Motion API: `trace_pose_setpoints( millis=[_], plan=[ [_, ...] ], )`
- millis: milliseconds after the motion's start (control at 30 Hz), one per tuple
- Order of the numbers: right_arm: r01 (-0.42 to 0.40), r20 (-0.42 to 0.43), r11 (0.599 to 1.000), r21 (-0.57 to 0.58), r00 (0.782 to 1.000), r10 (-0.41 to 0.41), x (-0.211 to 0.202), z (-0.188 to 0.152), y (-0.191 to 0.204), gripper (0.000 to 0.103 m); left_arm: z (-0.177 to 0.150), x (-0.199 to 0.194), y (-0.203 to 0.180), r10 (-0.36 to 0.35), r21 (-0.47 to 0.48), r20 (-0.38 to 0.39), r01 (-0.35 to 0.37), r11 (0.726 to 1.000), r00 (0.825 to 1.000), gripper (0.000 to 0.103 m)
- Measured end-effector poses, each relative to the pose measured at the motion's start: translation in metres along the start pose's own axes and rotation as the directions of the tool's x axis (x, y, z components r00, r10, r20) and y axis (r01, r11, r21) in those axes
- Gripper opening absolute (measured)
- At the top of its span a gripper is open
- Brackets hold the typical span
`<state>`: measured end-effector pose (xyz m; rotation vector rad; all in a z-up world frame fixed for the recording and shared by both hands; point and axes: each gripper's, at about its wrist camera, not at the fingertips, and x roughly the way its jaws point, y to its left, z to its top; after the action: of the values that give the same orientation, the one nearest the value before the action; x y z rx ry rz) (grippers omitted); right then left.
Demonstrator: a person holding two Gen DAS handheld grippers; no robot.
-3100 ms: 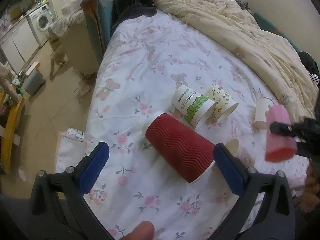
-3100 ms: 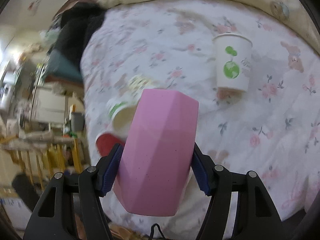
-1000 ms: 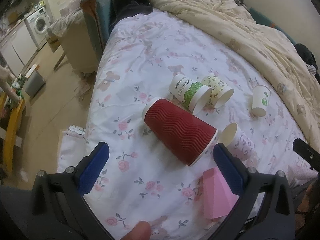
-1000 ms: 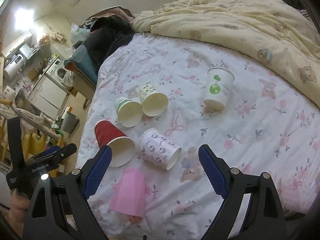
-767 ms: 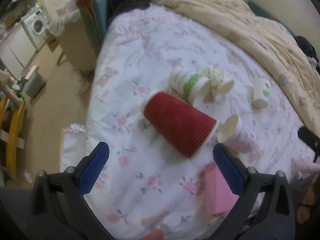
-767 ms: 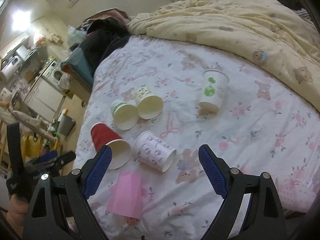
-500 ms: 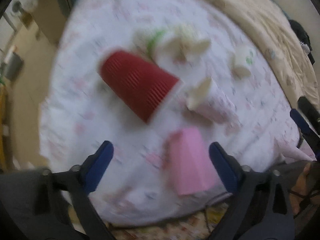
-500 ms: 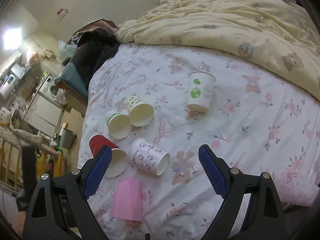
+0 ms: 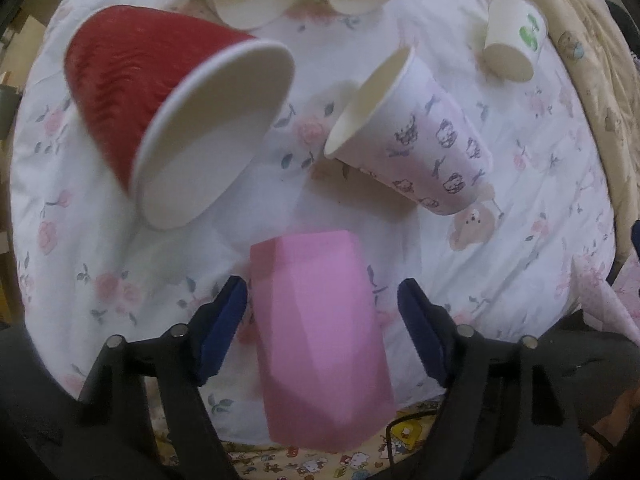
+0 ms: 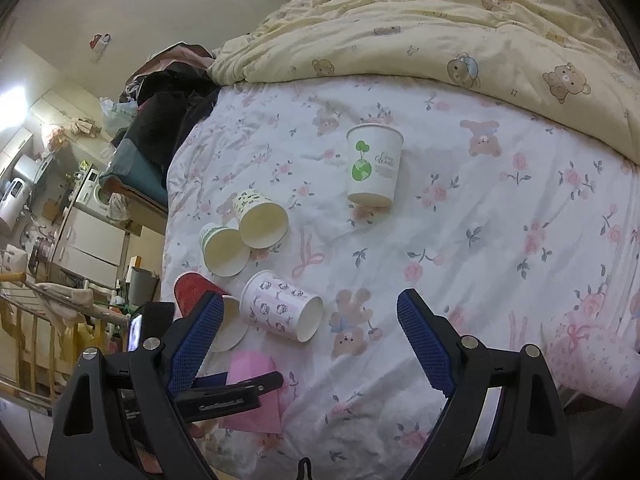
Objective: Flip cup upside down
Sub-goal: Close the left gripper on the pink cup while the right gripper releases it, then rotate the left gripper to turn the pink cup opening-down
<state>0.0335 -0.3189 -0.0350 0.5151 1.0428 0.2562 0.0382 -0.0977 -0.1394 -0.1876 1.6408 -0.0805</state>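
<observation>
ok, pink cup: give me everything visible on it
The pink cup is a faceted, matte tumbler, opaque, no print. It stands on the floral bedsheet at the near edge, narrower closed end up, so it looks inverted; the rim is hidden. It sits between the fingers of the left tool, with a gap visible on the right side; contact on the left is unclear.

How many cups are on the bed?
6: pink cup between the left gripper fingers, red cup, cat-print cup, two cups at the back, globe-print cup.
</observation>
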Motion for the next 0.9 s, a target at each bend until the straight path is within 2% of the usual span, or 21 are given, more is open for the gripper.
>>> trace_pose_setpoints(
  millis=[133,167,200,333,533,733,900],
  plan=[
    [-0.005,-0.019,1.0,-0.013,1.0,0.005,0.003,-0.001,0.003,0.091,0.002,0.01,-0.005,-0.016,0.008,-0.03,0.017,1.0,0.999,0.073],
    [-0.006,-0.025,1.0,-0.018,1.0,0.006,0.005,-0.001,0.005,0.091,0.002,0.011,-0.006,-0.018,0.013,-0.032,0.018,1.0,0.999,0.067],
    [-0.007,-0.03,1.0,-0.025,1.0,0.006,0.006,-0.002,0.006,0.091,0.002,0.012,-0.007,-0.015,0.017,-0.03,0.015,1.0,0.999,0.055],
    [-0.003,-0.038,0.999,-0.048,0.999,0.002,0.008,-0.004,0.011,0.091,-0.003,0.002,-0.009,-0.042,0.038,-0.003,0.043,0.998,0.999,0.054],
    [0.006,-0.041,0.999,-0.049,0.999,-0.008,0.01,-0.005,0.011,0.091,-0.011,-0.033,-0.005,-0.085,0.054,0.061,0.081,0.995,0.995,0.054],
    [-0.001,-0.054,0.998,-0.057,0.999,-0.002,0.015,-0.009,0.015,0.091,-0.017,-0.087,0.015,-0.114,0.093,0.181,0.099,0.991,0.977,0.054],
    [0.012,-0.08,0.997,-0.082,0.997,-0.019,0.023,-0.015,0.021,0.091,-0.01,-0.11,0.044,-0.121,0.099,0.257,0.099,0.99,0.959,0.055]
  ],
)
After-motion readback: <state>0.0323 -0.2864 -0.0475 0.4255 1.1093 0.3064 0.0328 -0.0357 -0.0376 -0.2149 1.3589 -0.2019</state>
